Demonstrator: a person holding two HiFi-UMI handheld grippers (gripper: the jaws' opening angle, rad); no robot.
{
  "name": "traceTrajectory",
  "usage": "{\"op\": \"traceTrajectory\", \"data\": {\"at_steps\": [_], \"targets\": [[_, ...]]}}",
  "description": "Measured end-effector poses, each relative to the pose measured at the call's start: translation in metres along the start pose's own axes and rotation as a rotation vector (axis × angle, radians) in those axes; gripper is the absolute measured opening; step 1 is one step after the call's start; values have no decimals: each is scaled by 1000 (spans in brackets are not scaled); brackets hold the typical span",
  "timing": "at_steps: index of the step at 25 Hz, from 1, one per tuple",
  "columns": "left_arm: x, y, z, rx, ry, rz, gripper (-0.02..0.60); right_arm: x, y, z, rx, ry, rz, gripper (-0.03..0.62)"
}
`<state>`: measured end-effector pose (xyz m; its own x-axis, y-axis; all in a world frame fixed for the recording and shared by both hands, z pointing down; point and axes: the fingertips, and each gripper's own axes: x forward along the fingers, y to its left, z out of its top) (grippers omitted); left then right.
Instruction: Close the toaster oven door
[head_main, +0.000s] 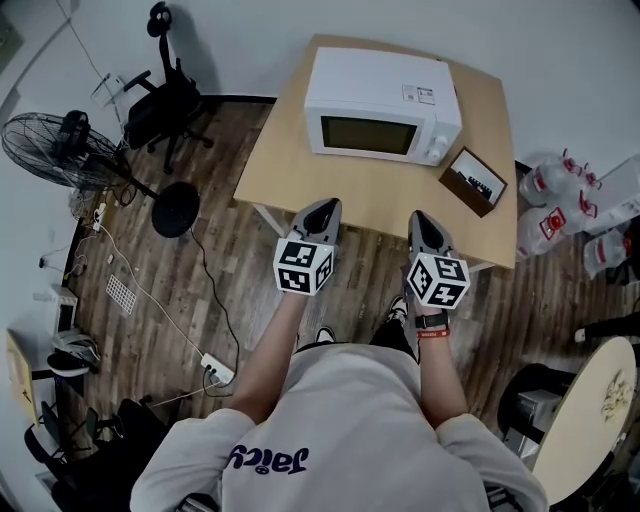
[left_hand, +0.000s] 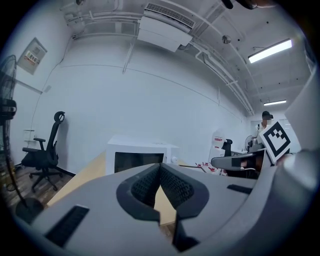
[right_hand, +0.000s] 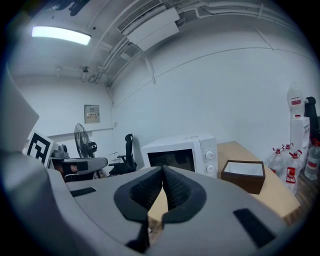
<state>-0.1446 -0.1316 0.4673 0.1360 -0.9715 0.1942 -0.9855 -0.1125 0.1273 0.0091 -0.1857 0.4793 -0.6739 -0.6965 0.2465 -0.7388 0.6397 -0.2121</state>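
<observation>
Head view: the light wooden table (head_main: 380, 200) lies ahead of both jaw pairs. On it the white boxy toaster oven (head_main: 380, 100) sits well apart from them, its dark glass door (head_main: 365, 135) facing you, long axis crosswise. That door looks flush already. Your left gripper (head_main: 324, 206) lines up nearer the door; your right gripper (head_main: 426, 216) faces the knobs (head_main: 436, 150). Both jaw pairs are pressed together, nothing between.

toaster oven (head_main: 380, 95): smooth white casing showed a faint sheen, door (head_main: 368, 134) was dark glass | table (head_main: 380, 205): was pale matt wood | floor (head_main: 200, 290): was brown wood planks | left gripper (left_hand: 160, 166): was matt grey plastic, pads (left_hand: 142, 187) were ribbed, rough
</observation>
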Motion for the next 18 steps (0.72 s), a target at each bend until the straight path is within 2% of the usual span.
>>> {"op": "traceTrajectory", "data": {"at_steps": [8,14,18], "targets": [[-25,-4,4,15,-49,4,20,-19,19,-6,-10,-25,-13,3],[-29,-9,4,35,-57,-5,20,-27,22,-9,-10,-33,-17,2],[-23,-12,1,16,-48,-2,20,-28,17,-12,-8,-21,-14,3]]}}
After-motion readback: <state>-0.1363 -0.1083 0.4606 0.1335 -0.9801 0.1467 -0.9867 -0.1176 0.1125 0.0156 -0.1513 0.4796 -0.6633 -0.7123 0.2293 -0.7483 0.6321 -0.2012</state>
